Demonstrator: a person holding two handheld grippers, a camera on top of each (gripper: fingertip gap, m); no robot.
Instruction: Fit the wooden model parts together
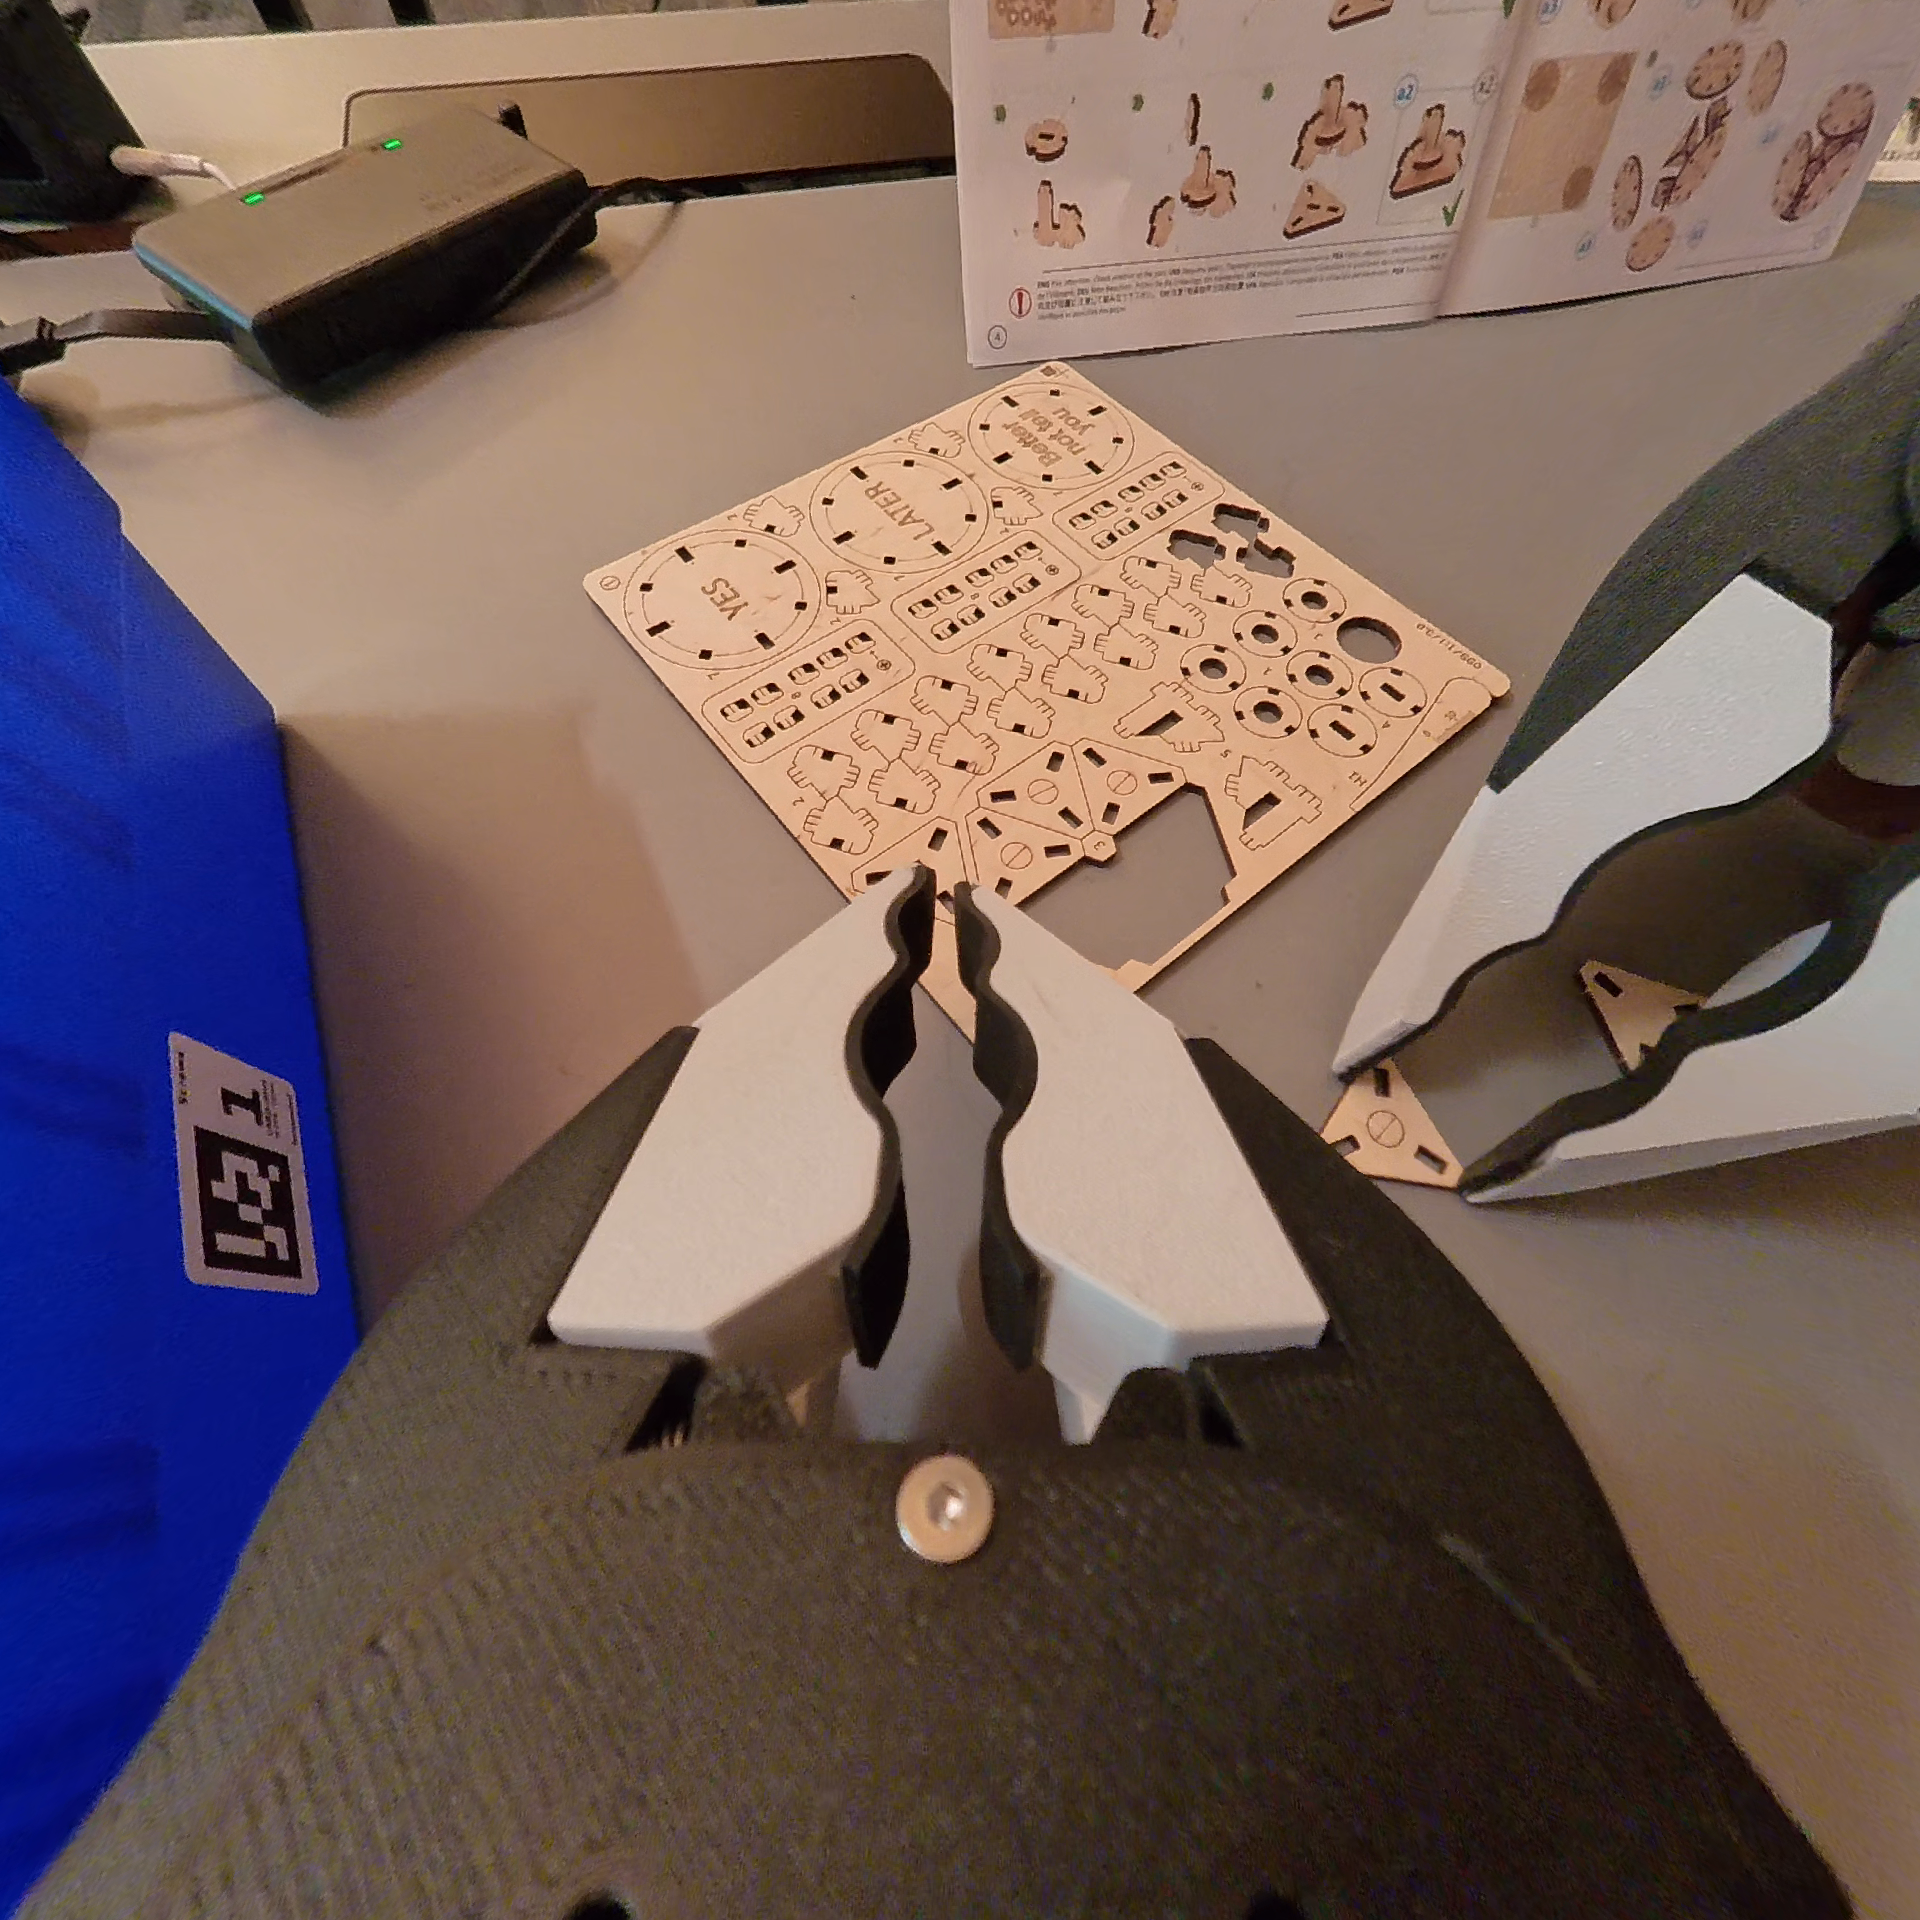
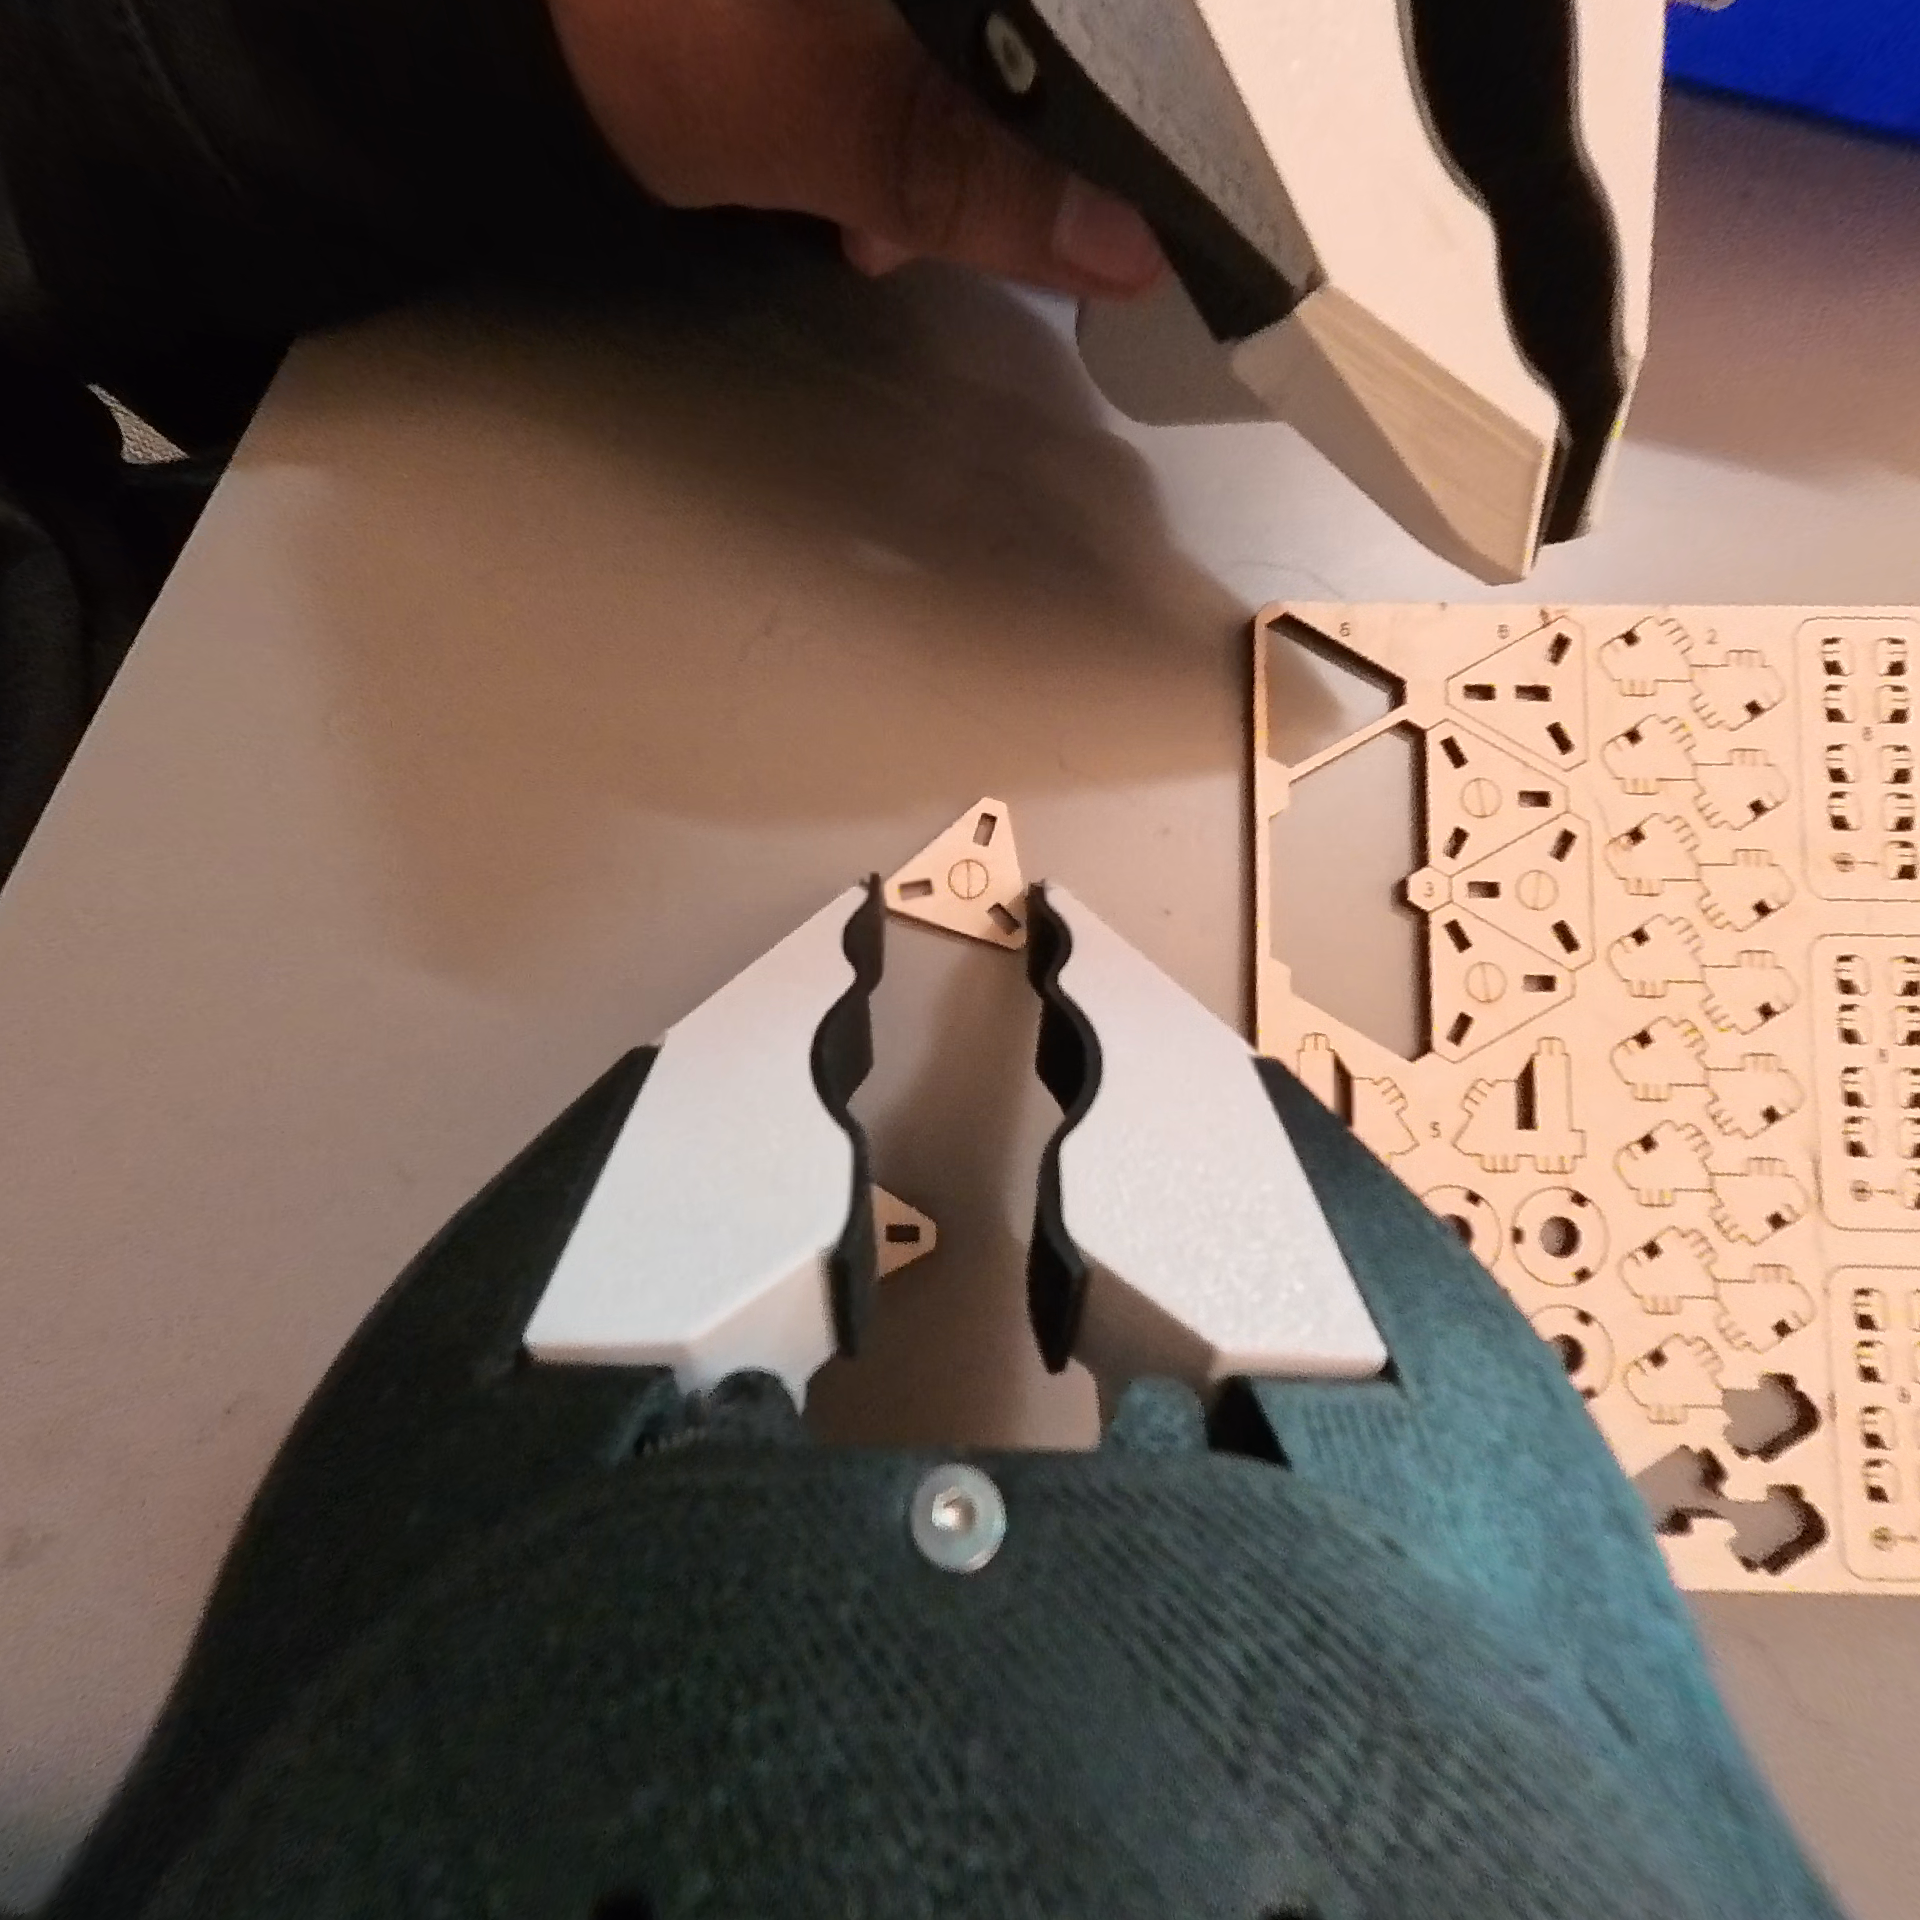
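Observation:
A flat wooden parts sheet (image 1: 1039,665) lies on the grey table (image 1: 468,540); it also shows in the right wrist view (image 2: 1662,1039). A loose triangular wooden piece (image 2: 961,883) lies flat on the table beside it. My right gripper (image 2: 954,896) has both pads against the triangle's corners, down at table level. The left wrist view shows the same: right gripper (image 1: 1405,1130), triangle (image 1: 1387,1127). A second small triangular piece (image 2: 906,1231) lies under the right fingers, partly hidden. My left gripper (image 1: 940,896) is shut and empty, hovering over the sheet's near corner.
An open instruction booklet (image 1: 1351,156) lies at the back. A black box with green lights (image 1: 364,249) and its cables sit at the back left. A blue bin (image 1: 125,831) stands at the left. A person's hand (image 2: 987,208) holds the left gripper (image 2: 1548,530). My hands' fingertips stand some 10 centimeters from each other.

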